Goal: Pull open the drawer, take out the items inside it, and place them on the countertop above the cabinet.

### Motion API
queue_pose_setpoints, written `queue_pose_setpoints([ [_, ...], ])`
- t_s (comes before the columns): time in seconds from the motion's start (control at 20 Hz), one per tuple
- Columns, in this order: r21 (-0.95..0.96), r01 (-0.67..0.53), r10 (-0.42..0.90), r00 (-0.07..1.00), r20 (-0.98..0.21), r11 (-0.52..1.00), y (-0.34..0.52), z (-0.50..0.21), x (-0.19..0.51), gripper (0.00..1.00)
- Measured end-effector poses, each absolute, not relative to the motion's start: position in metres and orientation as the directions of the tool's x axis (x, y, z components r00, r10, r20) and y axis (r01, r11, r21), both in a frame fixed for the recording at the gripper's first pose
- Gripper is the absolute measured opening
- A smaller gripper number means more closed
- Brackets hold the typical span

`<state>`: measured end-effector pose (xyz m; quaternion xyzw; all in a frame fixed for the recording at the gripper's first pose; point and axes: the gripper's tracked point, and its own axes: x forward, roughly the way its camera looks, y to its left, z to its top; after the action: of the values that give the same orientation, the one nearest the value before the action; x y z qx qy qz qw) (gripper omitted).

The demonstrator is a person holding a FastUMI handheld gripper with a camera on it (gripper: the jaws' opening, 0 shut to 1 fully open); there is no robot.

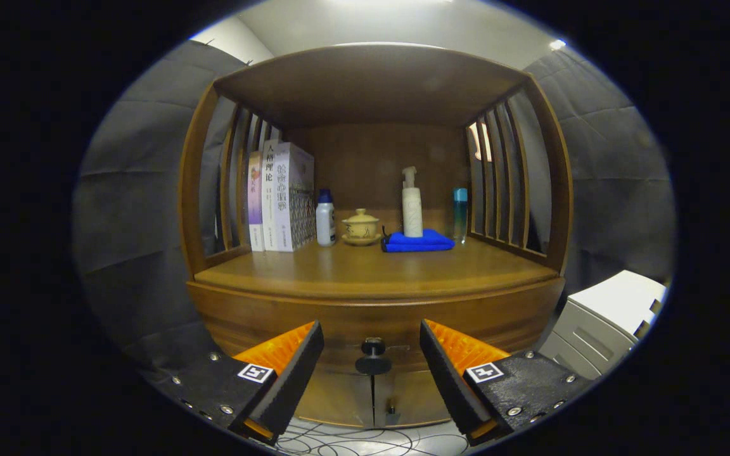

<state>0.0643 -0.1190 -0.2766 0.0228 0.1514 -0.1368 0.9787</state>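
A wooden cabinet (371, 310) stands straight ahead with its drawer front (257, 320) closed flush under the countertop (365, 269). A small dark round knob (373, 356) sticks out of the drawer front. My gripper (371, 354) is open, its two fingers spread wide on either side of the knob without touching it. What lies inside the drawer is hidden. Below the drawer, two cabinet doors (371, 396) meet at a centre seam.
On the countertop stand books (279, 196), a white bottle with a blue cap (325, 218), a lidded yellow cup (360, 227), a folded blue cloth (417, 240), a pump bottle (411, 202) and a teal bottle (460, 212). A white unit (612, 316) sits right of the cabinet.
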Motion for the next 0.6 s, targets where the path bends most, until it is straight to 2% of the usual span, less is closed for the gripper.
queue_pose_setpoints([
  [0.2,-0.01,0.302,-0.289,0.901,-0.324,0.953,-0.13,-0.302,0.066,0.95],
  [0.35,-0.015,0.269,-0.255,0.894,-0.369,0.963,-0.126,-0.324,0.077,0.92],
  [0.6,-0.019,0.268,-0.254,0.888,-0.383,0.963,-0.127,-0.343,0.091,0.76],
])
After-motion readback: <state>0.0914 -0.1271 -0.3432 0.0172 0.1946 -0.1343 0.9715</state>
